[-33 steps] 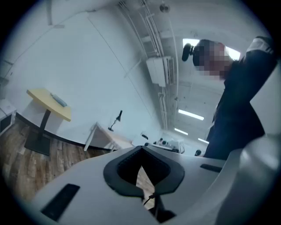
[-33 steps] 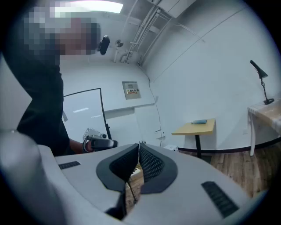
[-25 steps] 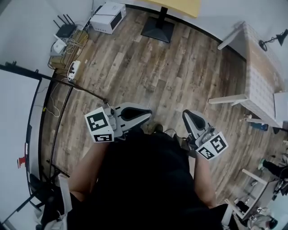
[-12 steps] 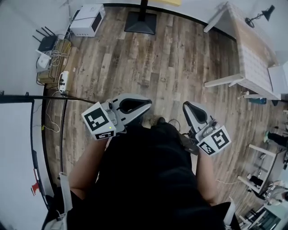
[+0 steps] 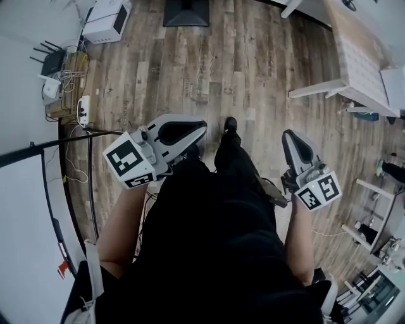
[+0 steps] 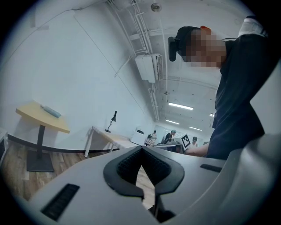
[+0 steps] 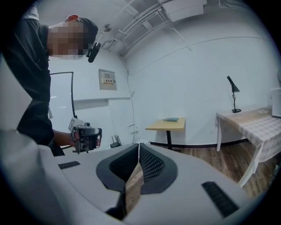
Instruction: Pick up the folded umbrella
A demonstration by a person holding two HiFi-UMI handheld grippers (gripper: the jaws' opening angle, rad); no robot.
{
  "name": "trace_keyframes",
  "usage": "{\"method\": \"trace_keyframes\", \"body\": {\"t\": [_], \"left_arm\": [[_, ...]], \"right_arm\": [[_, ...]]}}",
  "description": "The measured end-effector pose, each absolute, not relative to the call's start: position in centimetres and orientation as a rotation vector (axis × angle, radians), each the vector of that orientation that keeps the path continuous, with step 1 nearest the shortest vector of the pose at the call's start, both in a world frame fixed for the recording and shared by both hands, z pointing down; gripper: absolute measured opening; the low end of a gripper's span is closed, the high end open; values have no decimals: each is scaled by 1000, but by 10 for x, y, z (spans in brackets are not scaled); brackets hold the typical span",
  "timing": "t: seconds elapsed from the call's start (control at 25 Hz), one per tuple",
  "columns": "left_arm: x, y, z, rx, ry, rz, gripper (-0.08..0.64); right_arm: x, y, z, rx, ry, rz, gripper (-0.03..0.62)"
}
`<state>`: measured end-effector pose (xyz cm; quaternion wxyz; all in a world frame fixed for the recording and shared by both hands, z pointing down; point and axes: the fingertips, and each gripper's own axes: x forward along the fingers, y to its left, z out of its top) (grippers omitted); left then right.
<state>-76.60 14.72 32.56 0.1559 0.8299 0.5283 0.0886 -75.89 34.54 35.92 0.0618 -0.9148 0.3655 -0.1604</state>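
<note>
Folded umbrella [image 7: 171, 119] on a yellow table [image 7: 164, 126], well ahead of the right gripper [image 7: 138, 145] and left gripper [image 6: 141, 148], both closed tip to tip and empty. Seen only from the gripper views; from the head view, just the table's black base [image 5: 185, 11]. Bare wood floor [image 5: 209, 69] between, white table [image 7: 254, 121] off to the right.

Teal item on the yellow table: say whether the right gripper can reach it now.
Probably not: the teal item lies far beyond the shut right gripper, though only open floor lies between.
</note>
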Motion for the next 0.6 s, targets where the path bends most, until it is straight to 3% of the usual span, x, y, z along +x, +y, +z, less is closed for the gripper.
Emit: {"method": "trace_keyframes", "body": {"t": [0.32, 0.6], "left_arm": [[-735, 162, 323, 2385, 1441, 286, 11], [-651, 202, 320, 2452, 1340, 327, 11]], "right_arm": [[-695, 335, 363, -2682, 1256, -474, 18], [-610, 369, 364, -2624, 1396, -477, 18]]}}
